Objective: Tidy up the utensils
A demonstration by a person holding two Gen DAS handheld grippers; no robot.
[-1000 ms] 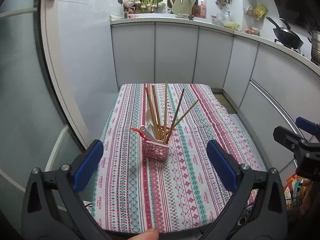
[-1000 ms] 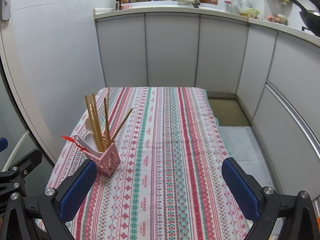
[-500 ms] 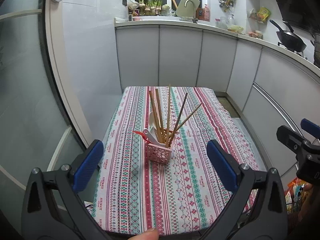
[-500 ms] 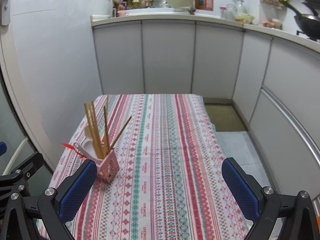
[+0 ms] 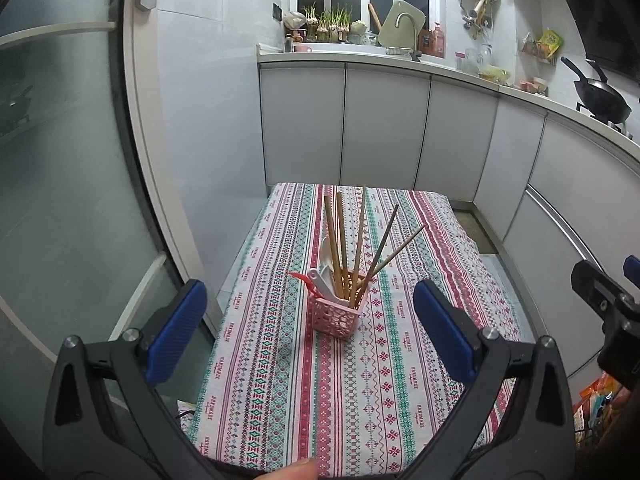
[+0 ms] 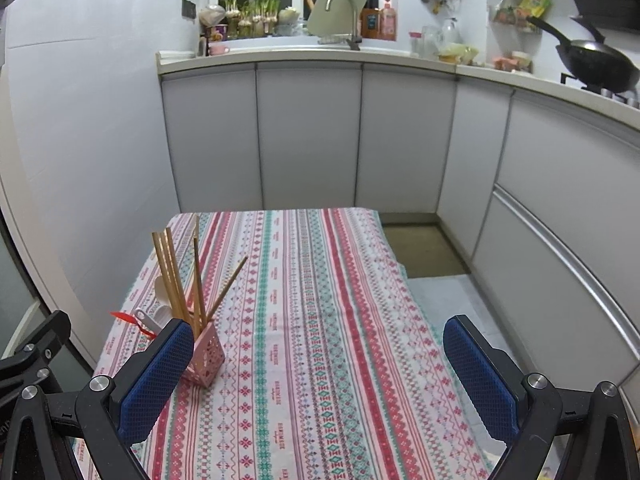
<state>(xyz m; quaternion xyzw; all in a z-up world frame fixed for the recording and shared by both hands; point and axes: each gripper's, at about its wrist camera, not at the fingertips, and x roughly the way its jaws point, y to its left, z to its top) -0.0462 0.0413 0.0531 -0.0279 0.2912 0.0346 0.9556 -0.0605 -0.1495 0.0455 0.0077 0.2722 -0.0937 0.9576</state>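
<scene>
A pink lattice utensil holder (image 5: 337,316) stands on a surface covered by a striped patterned tablecloth (image 5: 384,380), slightly left of centre in a small kitchen. Wooden chopsticks (image 5: 340,248) fan upward from the holder, some upright and two leaning right, alongside a white spoon (image 5: 327,252) and a white utensil with a red tip (image 5: 316,283) jutting out to the left. The left gripper (image 5: 316,332) hovers on the near side of the holder, its blue-padded jaws spread wide and empty. The right gripper (image 6: 316,380) hangs over the near edge to the holder's right, jaws likewise wide apart and holding nothing. White cabinets (image 6: 308,136) line the far wall, and a black wok (image 6: 596,66) sits at far right
</scene>
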